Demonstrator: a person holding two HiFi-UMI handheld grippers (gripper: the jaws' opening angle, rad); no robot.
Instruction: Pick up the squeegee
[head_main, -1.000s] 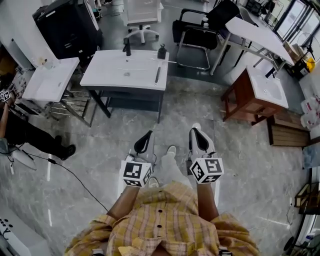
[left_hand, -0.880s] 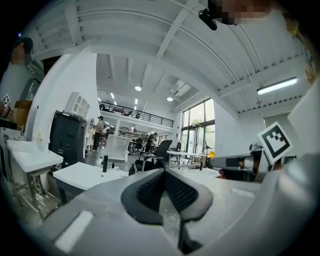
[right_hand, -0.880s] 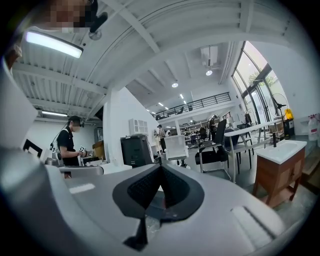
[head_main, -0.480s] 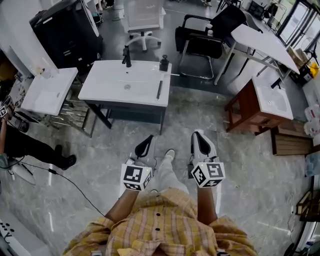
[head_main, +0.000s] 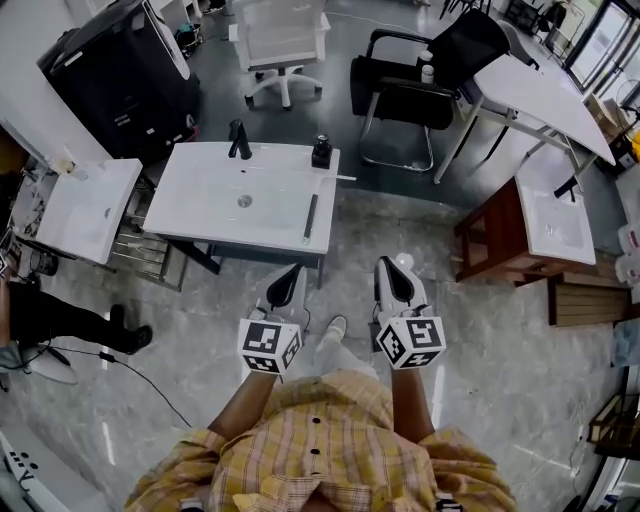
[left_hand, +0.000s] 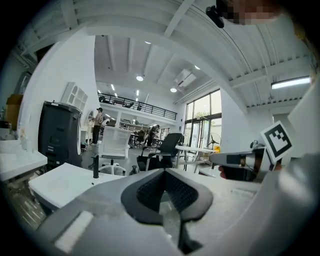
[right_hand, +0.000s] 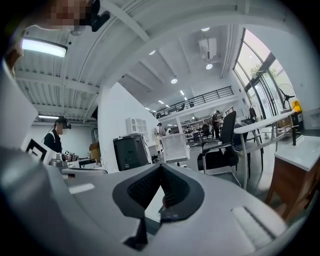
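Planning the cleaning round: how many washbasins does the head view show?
3: the middle washbasin straight ahead on a dark stand, the left washbasin by the left edge, the right washbasin on a wooden cabinet. Others may be hidden.

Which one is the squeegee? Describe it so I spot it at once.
Find the big white sink top in the middle of the head view. Near its right edge lies the squeegee, a thin dark bar. Unlike the black faucet and bottle standing at the back edge, it lies flat.
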